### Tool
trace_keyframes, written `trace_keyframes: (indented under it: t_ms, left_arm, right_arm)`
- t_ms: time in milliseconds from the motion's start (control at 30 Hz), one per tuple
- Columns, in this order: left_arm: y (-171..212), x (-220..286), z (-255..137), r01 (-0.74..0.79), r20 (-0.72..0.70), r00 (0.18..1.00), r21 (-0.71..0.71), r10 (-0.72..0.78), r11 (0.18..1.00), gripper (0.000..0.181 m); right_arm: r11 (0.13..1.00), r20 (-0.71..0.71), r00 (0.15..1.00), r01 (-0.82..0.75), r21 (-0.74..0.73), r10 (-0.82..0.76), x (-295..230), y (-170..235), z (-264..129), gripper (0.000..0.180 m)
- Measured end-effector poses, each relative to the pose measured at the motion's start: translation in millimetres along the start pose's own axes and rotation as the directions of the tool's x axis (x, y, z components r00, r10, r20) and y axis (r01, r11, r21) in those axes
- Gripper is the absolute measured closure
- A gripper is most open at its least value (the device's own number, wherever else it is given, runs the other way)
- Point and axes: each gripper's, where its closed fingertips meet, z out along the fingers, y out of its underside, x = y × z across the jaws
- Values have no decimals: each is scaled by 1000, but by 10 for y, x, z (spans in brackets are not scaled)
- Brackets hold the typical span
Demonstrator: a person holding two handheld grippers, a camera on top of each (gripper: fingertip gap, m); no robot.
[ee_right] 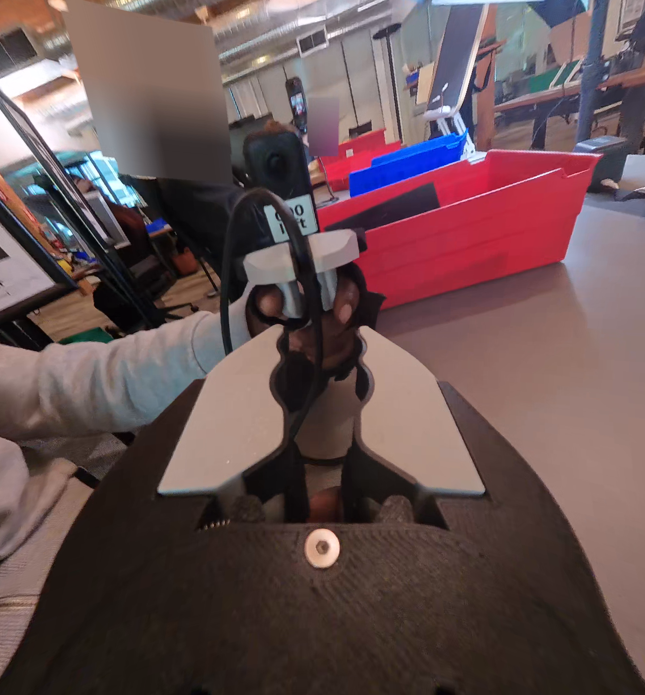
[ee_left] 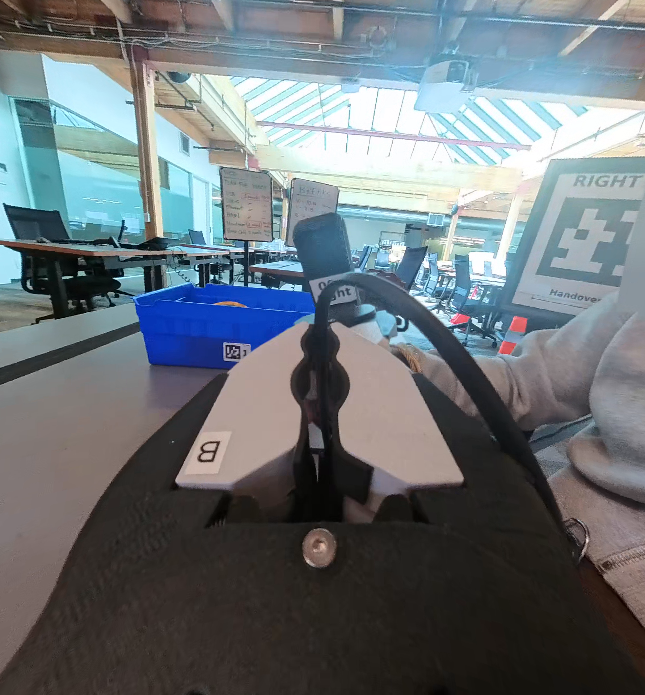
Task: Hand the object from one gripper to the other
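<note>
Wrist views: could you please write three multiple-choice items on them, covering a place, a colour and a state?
1. Where does the blue bin stand?
A. On the floor
B. On the table
C. On a chair

2. What colour is the nearest bin in the right wrist view?
A. Green
B. Yellow
C. Red

3. How is the left gripper?
A. Shut on the cable
B. Wide open, empty
C. Holding a cup

Answers:
1. B, it rests on the tabletop.
2. C, its walls are red.
3. A, the cable runs between its closed fingers.
</note>
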Motion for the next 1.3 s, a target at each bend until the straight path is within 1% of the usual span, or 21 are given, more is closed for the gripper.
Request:
trace_keyframes:
  t_ms: [33,67,100,133,200,267,333,400,467,500,533,567,633,733,800,867,967,1033,1100,1200,1300]
  left_arm:
    - [3,23,8,-3,-14,1000,0,3,1000,175]
    - [6,39,14,-3,-23,1000,-1,3,1000,176]
    - [10,45,17,-2,-28,1000,-1,2,1000,176]
    - [3,57,17,2,-36,999,4,-2,1000,175]
    - [-25,73,12,11,-46,999,24,-10,1000,175]
    - [-4,58,10,25,-37,999,12,-24,1000,162]
    - [90,33,26,40,-22,999,-51,-41,998,150]
    - [216,38,52,57,-24,998,-126,-60,990,150]
    - [406,10,68,61,-4,998,-238,-64,969,153]
    - [482,24,73,48,-13,998,-281,-54,959,162]
    - [530,41,81,32,-23,999,-305,-41,952,171]
    - [556,49,89,20,-26,999,-317,-30,948,176]
    - [578,63,86,19,-34,999,-331,-32,943,178]
    - [504,61,82,41,-39,998,-289,-54,956,179]
    - [396,65,74,44,-46,997,-229,-55,972,178]
    - [276,72,55,42,-55,997,-163,-52,986,179]
    - [114,82,21,39,-66,997,-69,-43,997,179]
    - [48,115,9,36,-89,995,-28,-39,999,179]
    - [40,151,14,30,-110,993,-23,-32,999,178]
    - [83,178,35,12,-121,993,-45,-18,999,178]
    - [48,192,30,7,-127,992,-22,-10,1000,179]
  right_arm:
    - [1000,1,1000,15,-15,-15,-13,38,40,148]
    - [999,13,1000,29,-18,-29,-44,56,71,157]
    - [999,27,999,45,-14,-45,-77,59,89,172]
    - [998,26,998,66,-12,-66,-90,57,97,175]
    - [994,17,994,110,-12,-110,-99,42,81,175]
    - [992,6,992,122,25,-123,-99,-37,36,175]
    - [988,-9,992,123,98,-123,-89,-172,-41,176]
    - [977,-46,990,143,160,-137,-50,-285,-129,176]
    - [964,-85,984,173,200,-159,-21,-369,-201,176]
    - [960,-95,981,186,212,-169,-18,-398,-226,176]
    - [957,-99,979,194,216,-176,-21,-414,-239,176]
    - [957,-97,979,196,213,-179,-26,-413,-240,176]
    - [960,-86,981,189,206,-175,-38,-397,-226,176]
    - [961,-44,989,148,233,-142,-83,-409,-217,170]
    - [968,-8,997,81,237,-82,-84,-401,-206,153]
    - [979,17,1000,11,203,-15,-58,-340,-171,147]
    - [996,61,998,-34,87,29,-89,-149,-71,141]
    - [1000,70,998,-9,-25,10,-120,38,19,141]
    - [992,40,998,55,-110,-51,-108,197,106,142]
    - [992,15,996,92,-90,-91,-121,214,205,146]
    - [994,-20,997,74,-76,-76,-70,213,223,167]
